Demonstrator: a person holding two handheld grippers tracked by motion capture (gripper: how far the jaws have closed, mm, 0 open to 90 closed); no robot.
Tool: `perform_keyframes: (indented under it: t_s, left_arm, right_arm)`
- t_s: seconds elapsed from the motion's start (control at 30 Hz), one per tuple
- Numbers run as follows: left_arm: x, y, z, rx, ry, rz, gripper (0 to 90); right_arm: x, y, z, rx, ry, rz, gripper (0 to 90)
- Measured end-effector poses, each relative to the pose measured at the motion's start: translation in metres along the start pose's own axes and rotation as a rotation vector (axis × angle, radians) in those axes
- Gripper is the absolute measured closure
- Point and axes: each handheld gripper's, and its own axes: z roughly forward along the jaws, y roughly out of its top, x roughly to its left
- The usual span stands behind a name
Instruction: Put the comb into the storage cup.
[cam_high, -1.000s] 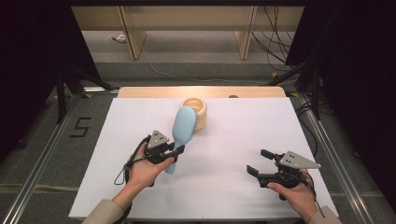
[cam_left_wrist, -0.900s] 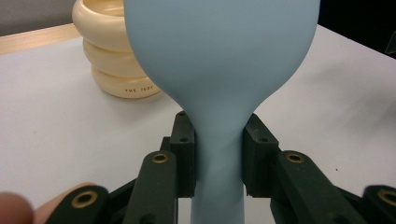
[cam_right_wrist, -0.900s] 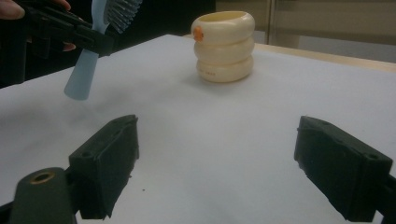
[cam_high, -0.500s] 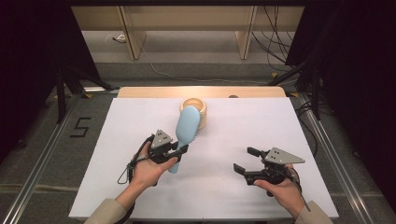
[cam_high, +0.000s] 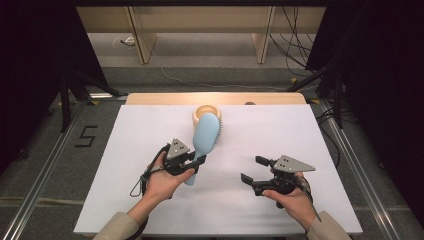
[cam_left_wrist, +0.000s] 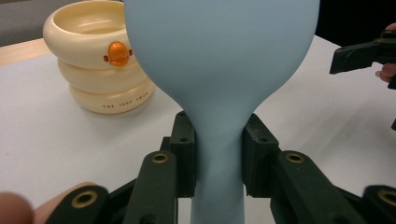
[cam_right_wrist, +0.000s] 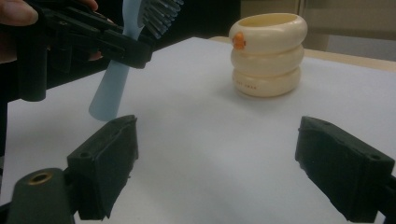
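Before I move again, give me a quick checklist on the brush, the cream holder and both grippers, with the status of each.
1. Left gripper clamped on the blue hairbrush at its neck: ok.
2. Brush lifted off the white table, handle end free: ok.
3. Right gripper open with nothing between its jaws: ok.
4. Cream ringed holder upright, mouth unobstructed: ok.
5. Brush and holder apart: ok in the right gripper view.
6. Inside of the holder empty: cannot tell.

Plenty of open table (cam_high: 125, 200) all around the cream ringed cup (cam_high: 204, 113), just the raised blue hairbrush (cam_high: 206, 135) crowding its near side.
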Motion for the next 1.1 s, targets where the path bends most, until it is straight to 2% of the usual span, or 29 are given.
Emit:
perform_keyframes:
  t_s: [1.1]
  left_arm:
    - [-0.014,0.003,0.008,-0.005,-0.020,0.022,69.6]
  right_arm:
    - [0.011,0.004,0.022,0.006,0.028,0.004,13.1]
